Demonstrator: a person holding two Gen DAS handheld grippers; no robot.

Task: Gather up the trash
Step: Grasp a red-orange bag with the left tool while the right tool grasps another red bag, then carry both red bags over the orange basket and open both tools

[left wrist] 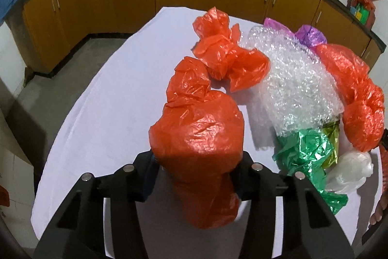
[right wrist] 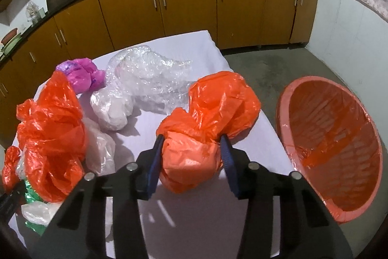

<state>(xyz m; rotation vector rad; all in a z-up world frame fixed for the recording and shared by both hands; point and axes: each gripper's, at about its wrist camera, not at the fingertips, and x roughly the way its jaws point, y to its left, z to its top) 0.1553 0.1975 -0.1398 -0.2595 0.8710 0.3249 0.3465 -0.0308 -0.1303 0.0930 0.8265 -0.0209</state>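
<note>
In the left wrist view, my left gripper (left wrist: 197,157) is shut on a crumpled orange plastic bag (left wrist: 196,128) that bulges up over the fingertips and hides them. In the right wrist view, my right gripper (right wrist: 191,140) is shut on another orange plastic bag (right wrist: 208,108), its blue pads (right wrist: 157,149) pressing in from both sides. Both bags rest on the white-covered table (left wrist: 109,101). A red basket (right wrist: 339,125) lined with orange plastic stands on the floor off the table's right edge.
More trash lies on the table: bubble wrap (left wrist: 291,79), a purple bag (right wrist: 82,74), green foil (left wrist: 305,149), white bags (left wrist: 351,169) and further orange bags (left wrist: 228,57) (right wrist: 53,128). Yellow cabinets (right wrist: 189,9) run behind. Fingers of a hand (left wrist: 380,210) show at the right edge.
</note>
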